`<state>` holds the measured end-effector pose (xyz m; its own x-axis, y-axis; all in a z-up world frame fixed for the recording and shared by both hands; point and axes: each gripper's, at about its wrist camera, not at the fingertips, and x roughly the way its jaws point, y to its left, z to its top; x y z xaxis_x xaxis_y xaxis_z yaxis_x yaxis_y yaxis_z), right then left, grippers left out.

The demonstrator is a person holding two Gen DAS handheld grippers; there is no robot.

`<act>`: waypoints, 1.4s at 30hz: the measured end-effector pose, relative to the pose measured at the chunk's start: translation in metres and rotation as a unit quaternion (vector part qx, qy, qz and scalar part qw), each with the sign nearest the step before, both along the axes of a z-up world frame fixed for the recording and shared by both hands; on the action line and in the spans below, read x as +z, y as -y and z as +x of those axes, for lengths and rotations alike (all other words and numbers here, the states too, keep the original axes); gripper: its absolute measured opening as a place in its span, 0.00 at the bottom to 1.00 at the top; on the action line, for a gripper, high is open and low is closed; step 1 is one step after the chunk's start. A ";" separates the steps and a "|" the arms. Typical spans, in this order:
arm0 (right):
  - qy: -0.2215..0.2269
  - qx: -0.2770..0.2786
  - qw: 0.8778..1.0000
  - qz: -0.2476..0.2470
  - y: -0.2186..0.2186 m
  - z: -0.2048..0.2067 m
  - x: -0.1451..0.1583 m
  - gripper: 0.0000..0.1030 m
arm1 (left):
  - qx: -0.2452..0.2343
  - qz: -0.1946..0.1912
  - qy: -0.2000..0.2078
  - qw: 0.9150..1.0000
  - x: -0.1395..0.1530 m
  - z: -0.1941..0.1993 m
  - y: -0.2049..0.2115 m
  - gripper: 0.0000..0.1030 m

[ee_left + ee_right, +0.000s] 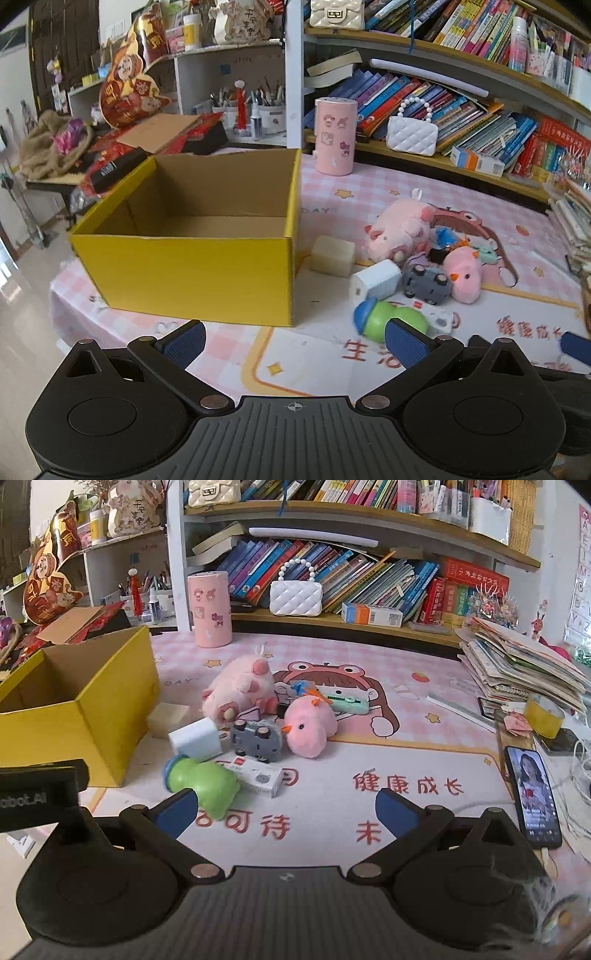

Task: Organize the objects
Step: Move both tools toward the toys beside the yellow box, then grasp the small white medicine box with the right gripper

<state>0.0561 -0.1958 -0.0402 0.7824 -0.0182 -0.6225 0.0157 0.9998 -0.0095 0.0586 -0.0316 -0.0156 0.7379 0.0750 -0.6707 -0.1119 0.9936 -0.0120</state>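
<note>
The yellow cardboard box (192, 258) stands open and, as far as its visible floor shows, empty on the left part of the tabletop (424, 760). Just to its right lies the pile to be sorted: a pale foam block (332, 255) near the box's corner, a white-and-blue charger-like cube (195, 740), a grey toy car (256, 741) lying wheels-up, a large pink plush (240, 688), a smaller pink plush chick (310, 729), a green toy with a blue cap (205, 784) and a small white carton (264, 777) partly under it. Several of these touch or overlap one another.

The left claw (295, 341) is spread wide and holds nothing, hovering in front of the box. The right claw (288, 810) is likewise spread and empty, low over the tabletop with the green toy just beside its left finger.

Nothing appears to be in the box, so the sorting looks barely begun. The risks, as I judge them: the green toy looks rounded and smooth and may roll or squirt out of a pinch. Pulling one item from the heap may drag its neighbours. A phone (533, 794) lies near the right claw's side and could be knocked by a careless swing. The light box may slide if bumped.
</note>
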 end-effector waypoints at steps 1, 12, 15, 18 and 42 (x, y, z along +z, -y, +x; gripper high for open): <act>-0.003 0.001 1.000 0.003 0.003 0.004 -0.002 1.00 | -0.004 -0.009 -0.001 1.000 -0.002 0.002 0.001 1.00; -0.048 0.018 0.998 0.031 0.038 0.043 -0.023 0.95 | 0.029 -0.017 -0.036 0.999 -0.017 0.024 0.013 1.00; -0.057 0.028 0.997 0.039 0.045 0.050 -0.029 0.87 | 0.037 -0.014 -0.046 0.998 -0.022 0.026 0.015 1.00; -0.066 0.049 0.995 0.047 0.048 0.055 -0.034 0.76 | 0.043 -0.011 -0.053 0.998 -0.026 0.027 0.018 0.99; -0.049 0.245 0.968 -0.006 0.005 0.110 -0.073 0.37 | 0.091 0.007 -0.054 0.994 -0.020 0.021 0.017 0.96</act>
